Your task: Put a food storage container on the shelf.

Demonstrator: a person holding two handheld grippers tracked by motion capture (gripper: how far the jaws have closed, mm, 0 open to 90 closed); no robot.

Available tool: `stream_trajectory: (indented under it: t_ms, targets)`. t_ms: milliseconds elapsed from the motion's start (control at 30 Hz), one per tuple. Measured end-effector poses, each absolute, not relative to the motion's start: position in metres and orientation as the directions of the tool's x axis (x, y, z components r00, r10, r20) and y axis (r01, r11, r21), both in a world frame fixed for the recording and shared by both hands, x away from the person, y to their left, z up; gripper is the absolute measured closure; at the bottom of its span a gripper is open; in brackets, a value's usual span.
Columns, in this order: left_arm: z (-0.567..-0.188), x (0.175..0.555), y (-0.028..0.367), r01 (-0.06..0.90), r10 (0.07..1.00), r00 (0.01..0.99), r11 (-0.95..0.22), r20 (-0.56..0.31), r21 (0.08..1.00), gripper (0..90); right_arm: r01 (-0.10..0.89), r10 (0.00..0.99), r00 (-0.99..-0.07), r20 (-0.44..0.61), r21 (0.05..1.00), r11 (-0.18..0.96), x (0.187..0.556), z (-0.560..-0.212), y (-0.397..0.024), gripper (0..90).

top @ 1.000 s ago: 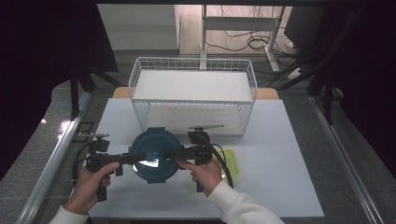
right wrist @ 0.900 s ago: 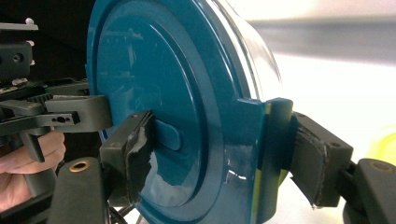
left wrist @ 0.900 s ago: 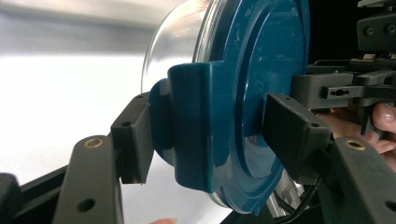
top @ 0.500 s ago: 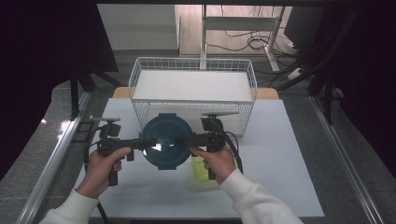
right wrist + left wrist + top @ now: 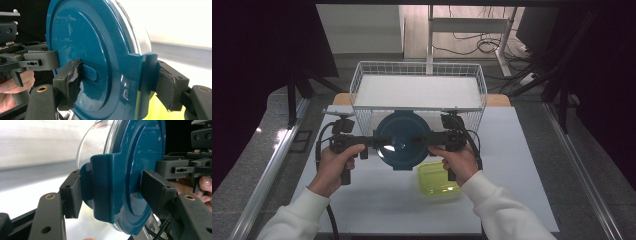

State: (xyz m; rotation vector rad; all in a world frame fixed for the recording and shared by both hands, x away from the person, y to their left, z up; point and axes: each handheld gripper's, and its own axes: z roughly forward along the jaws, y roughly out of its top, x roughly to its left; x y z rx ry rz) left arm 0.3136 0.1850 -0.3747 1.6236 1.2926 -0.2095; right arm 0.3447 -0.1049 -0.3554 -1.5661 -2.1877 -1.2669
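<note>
1. I hold a round container with a teal lid (image 5: 401, 140) between my two claws, lifted above the white counter (image 5: 522, 165), just in front of the wire basket (image 5: 419, 90).
2. My left claw (image 5: 371, 142) grips the container's left edge: in the left gripper view one pad (image 5: 75, 195) presses the lid's side latch and the other lies on the lid's top face.
3. My right claw (image 5: 432, 140) grips the opposite edge the same way, its pads clamped on the lid's face and its right-hand latch (image 5: 146, 75).
4. The container's clear bowl shows beneath the lid.
5. A yellow-green container (image 5: 438, 181) lies on the counter, just below and to the right of the teal-lidded one, near my right hand (image 5: 457, 162).
</note>
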Motion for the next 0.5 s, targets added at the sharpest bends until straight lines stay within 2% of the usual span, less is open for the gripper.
stream_trajectory:
  t_ms: [500]
  targets:
    - [-0.349, 0.340, 0.169, 0.796, 0.626, 0.438, 0.064, -0.646, 0.602, 37.8, 0.829, 0.708, -0.434, 0.557, 0.554, 0.074, 0.364, -0.330, -0.123, 27.7]
